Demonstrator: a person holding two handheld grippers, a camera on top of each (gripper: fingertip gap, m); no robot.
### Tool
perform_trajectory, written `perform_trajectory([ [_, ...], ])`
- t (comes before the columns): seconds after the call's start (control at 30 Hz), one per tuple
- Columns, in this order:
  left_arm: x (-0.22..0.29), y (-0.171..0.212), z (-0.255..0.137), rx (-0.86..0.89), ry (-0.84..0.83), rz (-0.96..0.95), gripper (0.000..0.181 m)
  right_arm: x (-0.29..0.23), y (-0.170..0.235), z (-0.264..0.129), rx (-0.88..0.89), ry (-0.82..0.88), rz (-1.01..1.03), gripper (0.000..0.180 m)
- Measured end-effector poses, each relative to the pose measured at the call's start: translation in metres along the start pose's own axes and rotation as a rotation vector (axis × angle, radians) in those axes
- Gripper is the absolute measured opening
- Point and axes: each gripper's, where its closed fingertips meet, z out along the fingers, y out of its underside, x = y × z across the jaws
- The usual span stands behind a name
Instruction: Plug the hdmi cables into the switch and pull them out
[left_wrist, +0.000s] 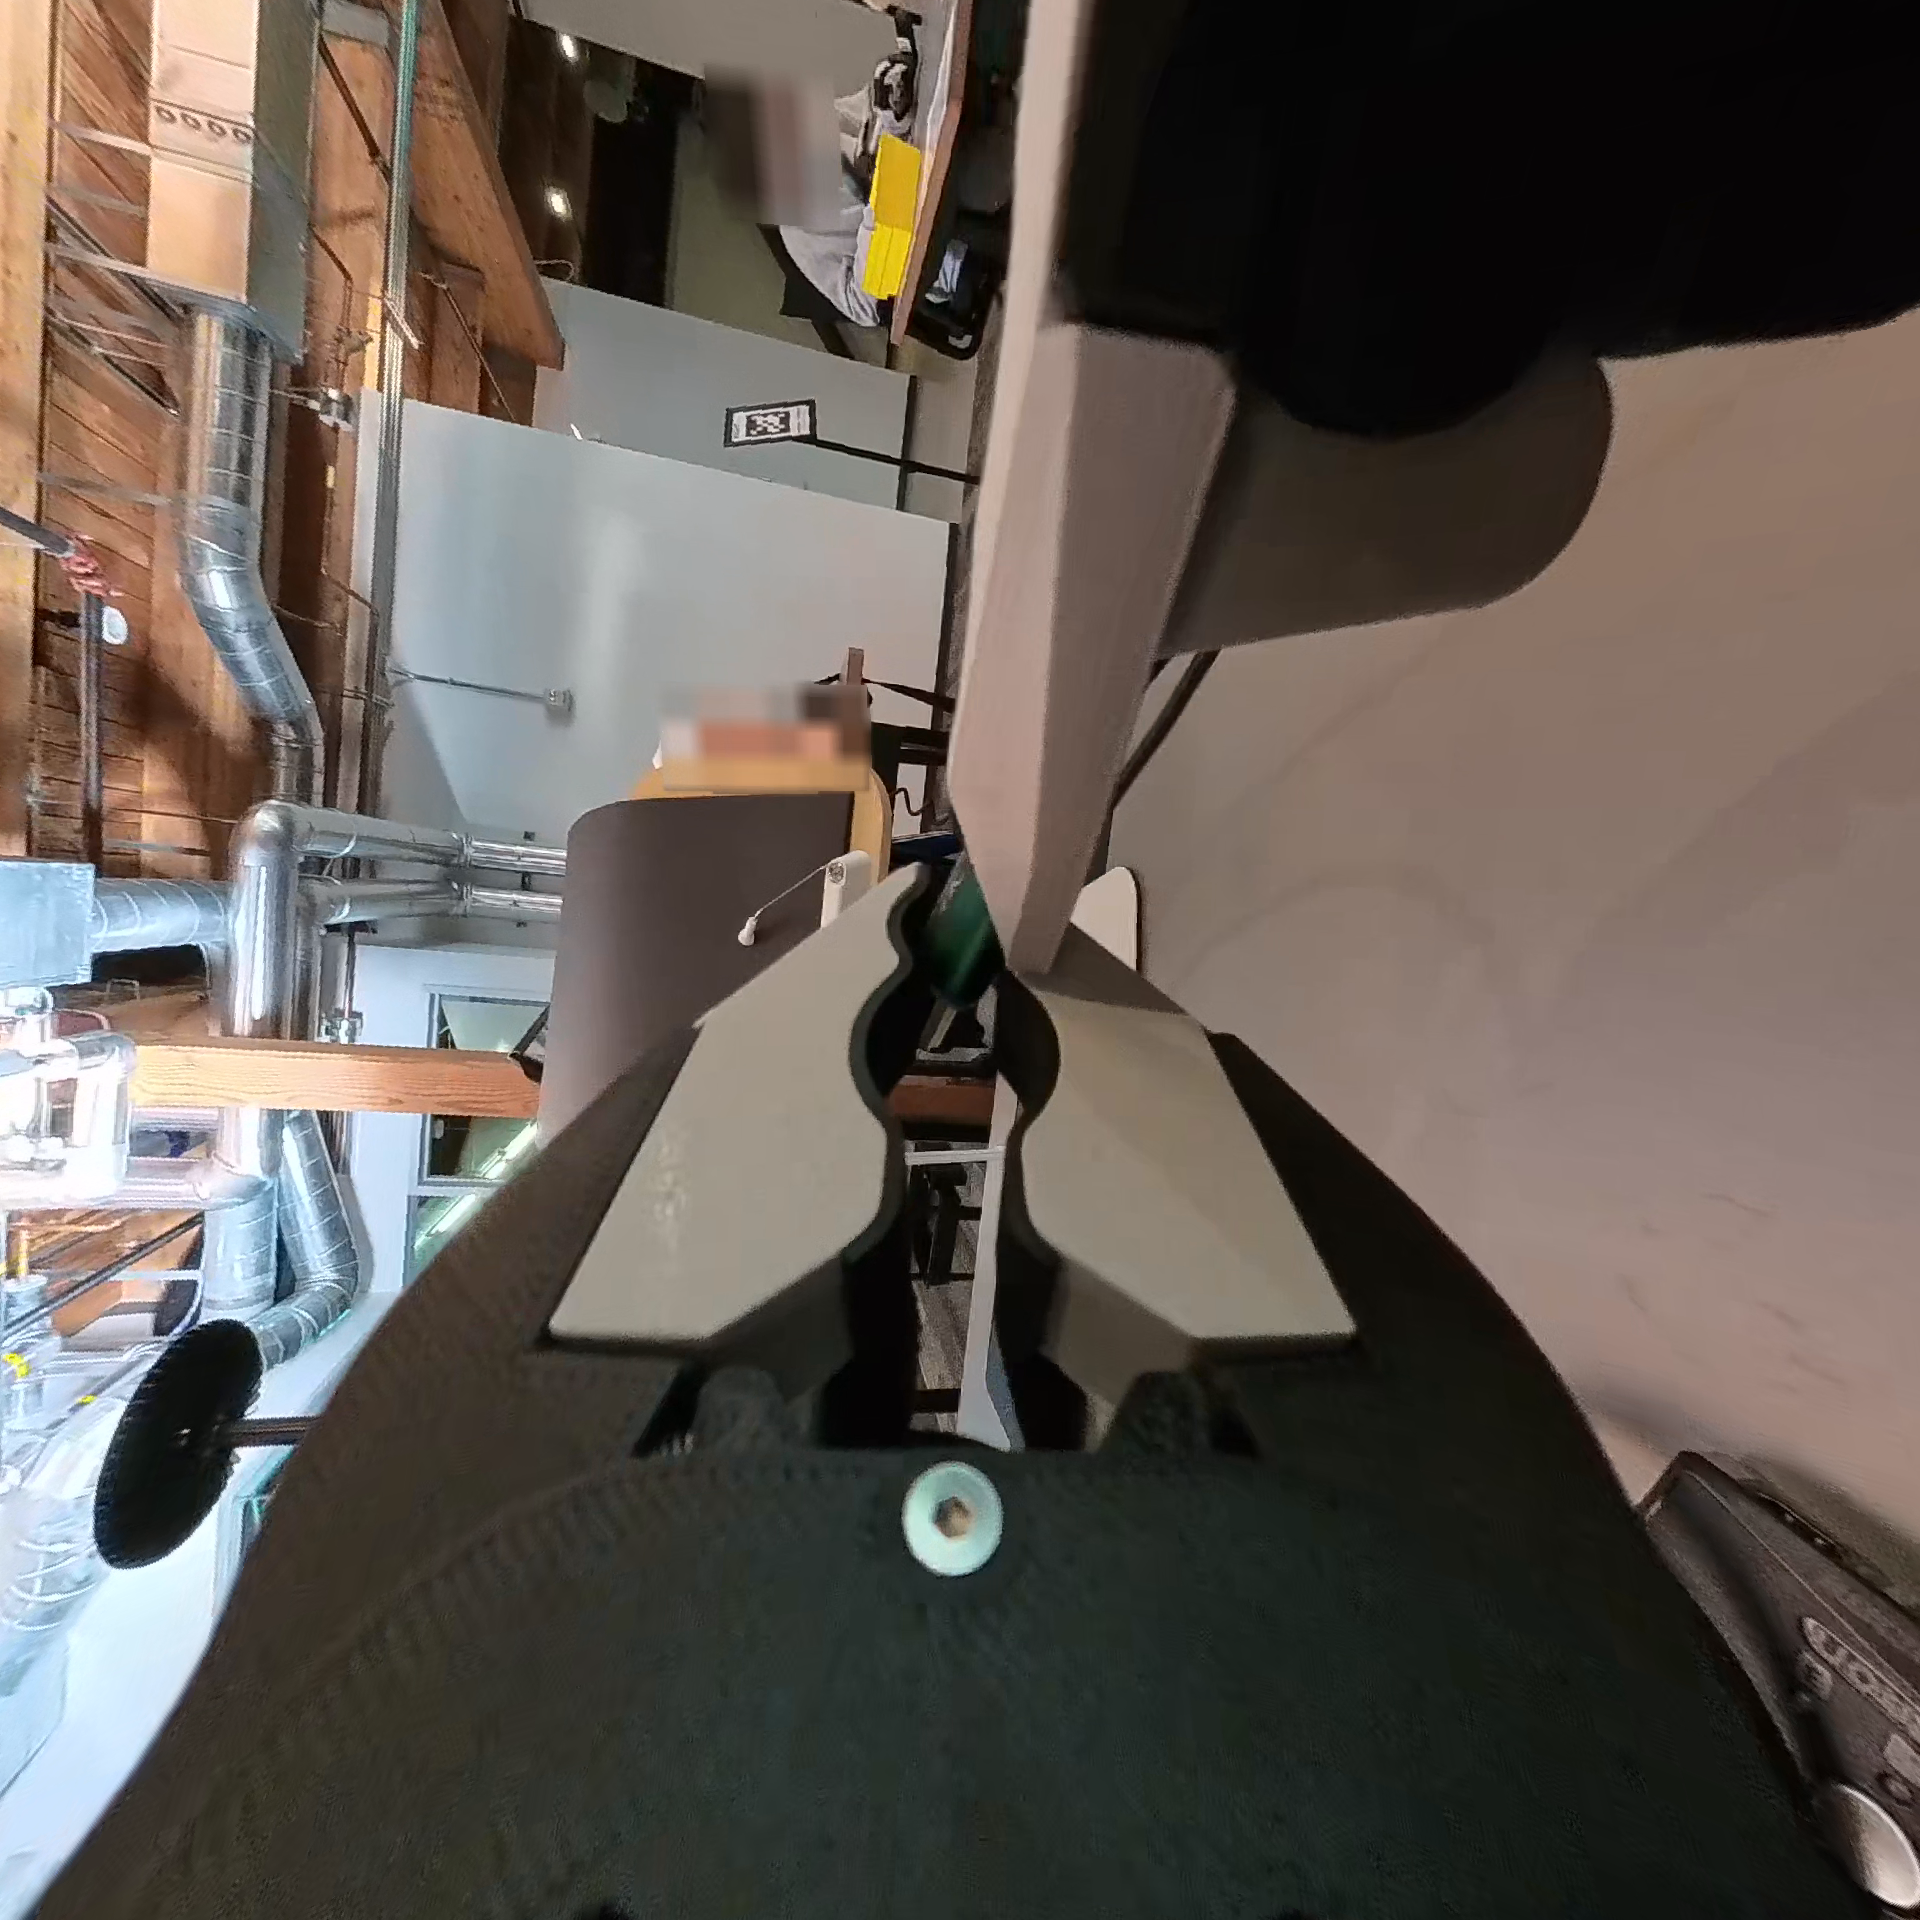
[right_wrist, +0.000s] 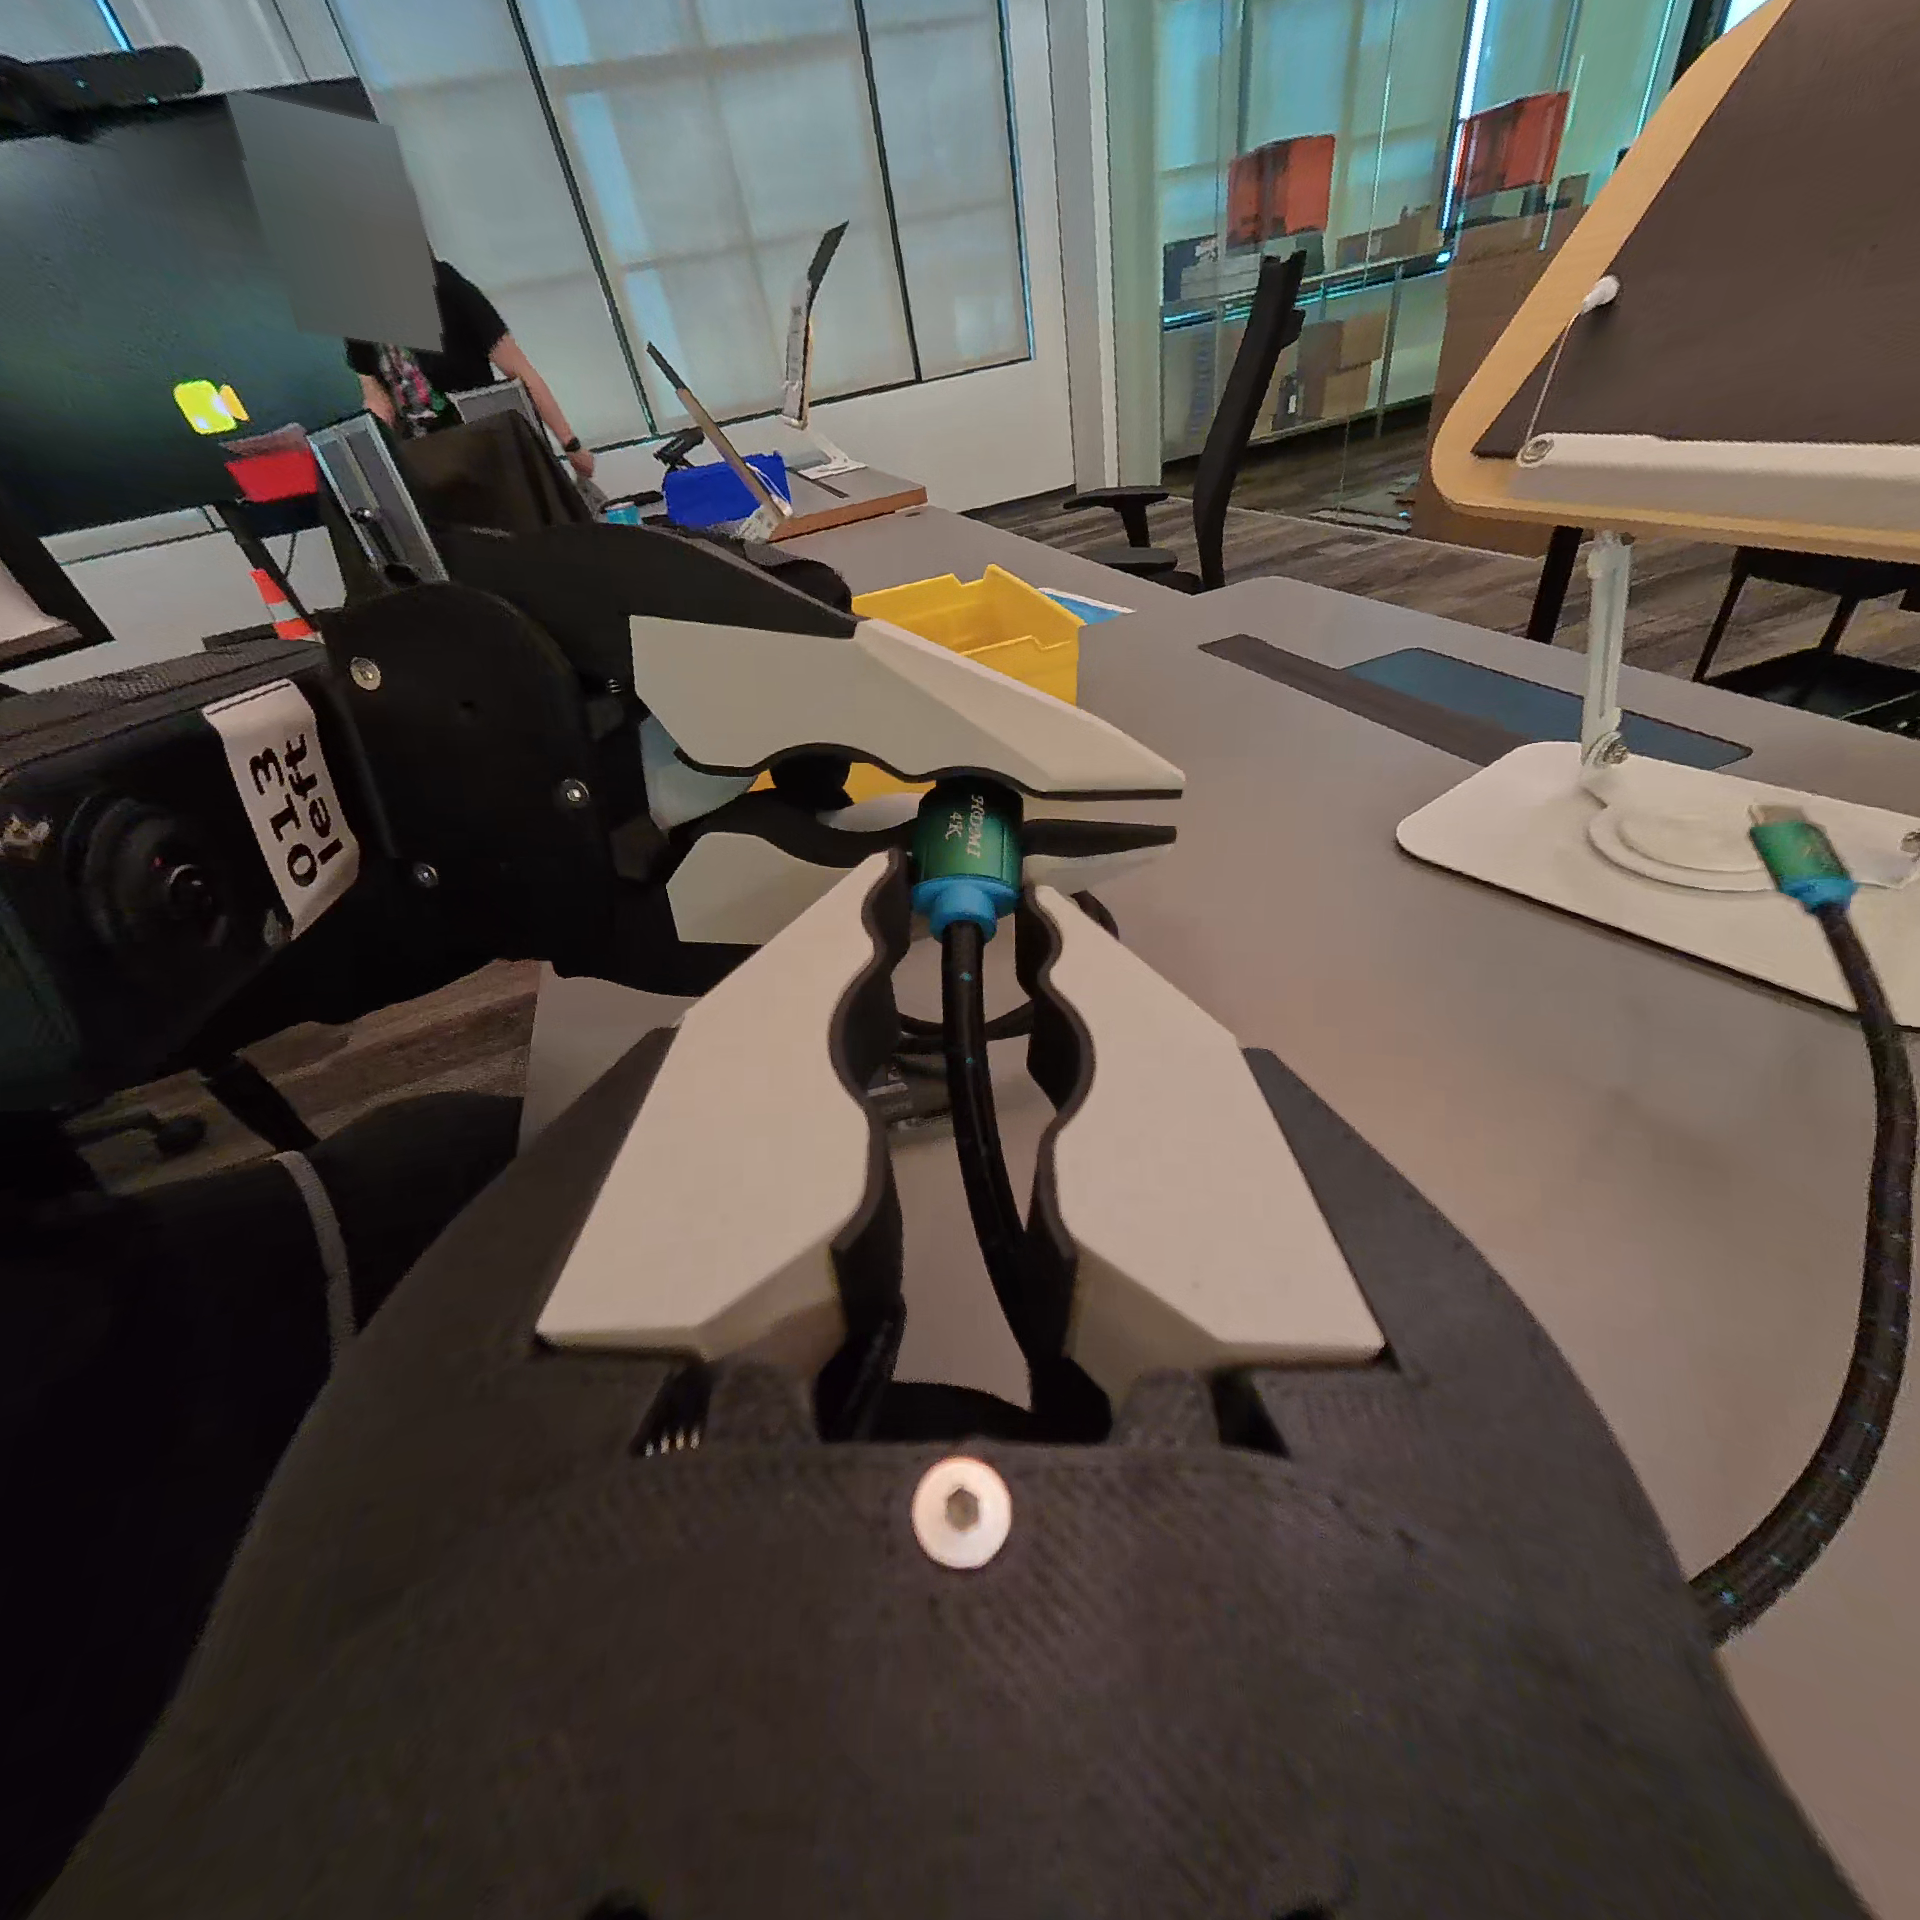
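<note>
A green HDMI plug (right_wrist: 961, 836) with a blue collar and a black braided cable is held above the grey table (right_wrist: 1455, 1195). My right gripper (right_wrist: 961, 894) is shut on it at the collar, and the cable runs back between its fingers. My left gripper (right_wrist: 1174, 805) comes in from the left, turned on its side, and is shut on the plug's upper end. In the left wrist view the plug (left_wrist: 961, 935) sits between the left gripper's tips (left_wrist: 966, 961), with a right finger (left_wrist: 1049, 623) beside it. A black switch box (left_wrist: 1808, 1662) lies at the lower right. A second green plug (right_wrist: 1782, 852) lies on a white base.
The white base (right_wrist: 1538, 831) carries a stand with a dark, wood-rimmed panel (right_wrist: 1714, 260) at the right. The second cable (right_wrist: 1881, 1195) curves along the table's right side. A yellow bin (right_wrist: 977, 623) stands behind the grippers. An office chair (right_wrist: 1226, 436) and a person (right_wrist: 468, 343) are farther back. Spacing between my two grippers at the tips: around 4 cm.
</note>
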Motion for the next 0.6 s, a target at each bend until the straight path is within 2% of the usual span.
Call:
perform_trajectory([
  [0.17, 0.01, 0.004, 0.001, -0.01, 0.067, -0.016, 0.006, 0.001, 0.008, 0.002, -0.047, 0.009, -0.012, 0.017],
  [0.27, 0.023, 0.015, -0.003, -0.033, 0.212, -0.098, 0.022, 0.004, 0.012, 0.0, -0.057, 0.022, -0.03, 0.017],
  [0.33, 0.031, 0.03, -0.008, -0.068, 0.323, -0.185, 0.025, 0.007, 0.009, -0.004, -0.047, 0.034, -0.039, 0.017],
  [0.43, 0.037, 0.033, -0.022, -0.018, 0.544, -0.518, 0.028, 0.009, 0.008, -0.01, -0.05, 0.041, -0.076, 0.017],
  [0.53, 0.026, 0.011, -0.039, 0.136, 0.799, -0.949, 0.04, 0.005, 0.011, -0.01, -0.072, 0.037, -0.132, 0.017],
  [0.6, 0.023, 0.0, -0.047, 0.202, 0.953, -1.148, 0.047, 0.002, 0.018, -0.008, -0.121, 0.042, -0.189, 0.017],
])
